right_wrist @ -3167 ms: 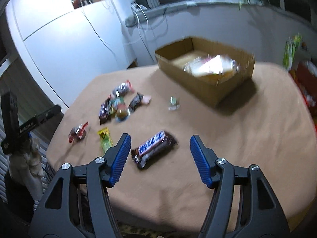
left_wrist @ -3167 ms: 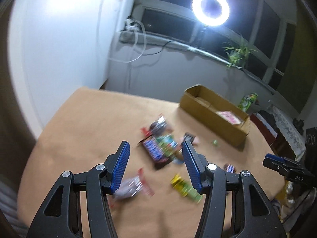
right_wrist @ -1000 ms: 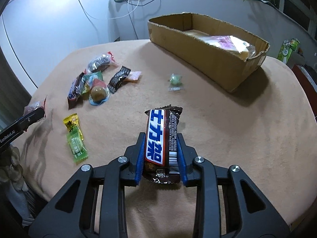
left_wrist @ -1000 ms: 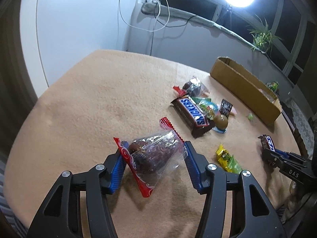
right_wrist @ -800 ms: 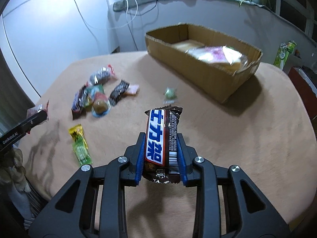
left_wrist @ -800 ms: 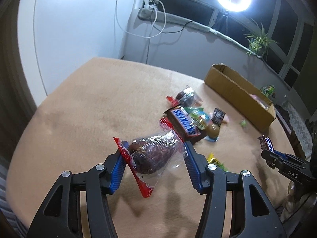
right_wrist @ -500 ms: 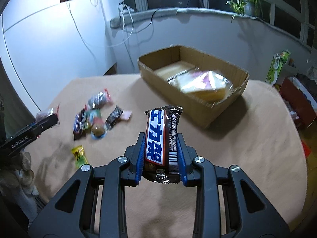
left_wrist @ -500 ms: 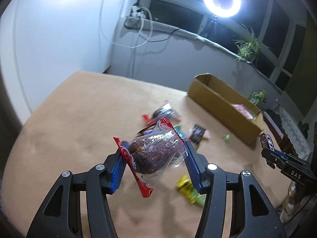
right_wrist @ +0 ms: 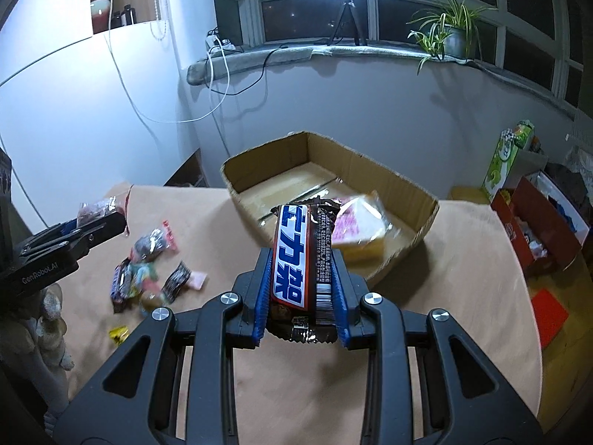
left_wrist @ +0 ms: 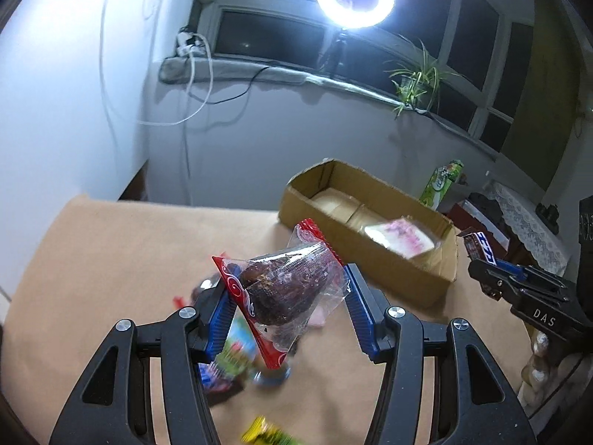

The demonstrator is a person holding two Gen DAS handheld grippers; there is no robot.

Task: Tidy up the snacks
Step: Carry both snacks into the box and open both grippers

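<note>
My left gripper (left_wrist: 285, 278) is shut on a clear red-edged packet of dark dried fruit (left_wrist: 285, 289), held above the tan table. My right gripper (right_wrist: 302, 259) is shut on a brown chocolate bar with a blue label (right_wrist: 302, 259), held up in front of the open cardboard box (right_wrist: 426, 200). The box (left_wrist: 370, 259) holds a pink-and-yellow wrapped cake (right_wrist: 359, 230). Loose snacks (right_wrist: 148, 274) lie in a cluster on the table at the left. The right gripper with its bar (left_wrist: 481, 252) shows at the right of the left wrist view.
The round table (right_wrist: 463, 296) has its edge close on the right, with a red box (right_wrist: 537, 230) and green carton (right_wrist: 507, 155) beyond it. A yellow-green sweet (left_wrist: 267, 434) lies near the front. A wall and window sill stand behind the box.
Both grippers have closed on their snacks, lifted them off the table and moved toward the cardboard box, which now looks nearer.
</note>
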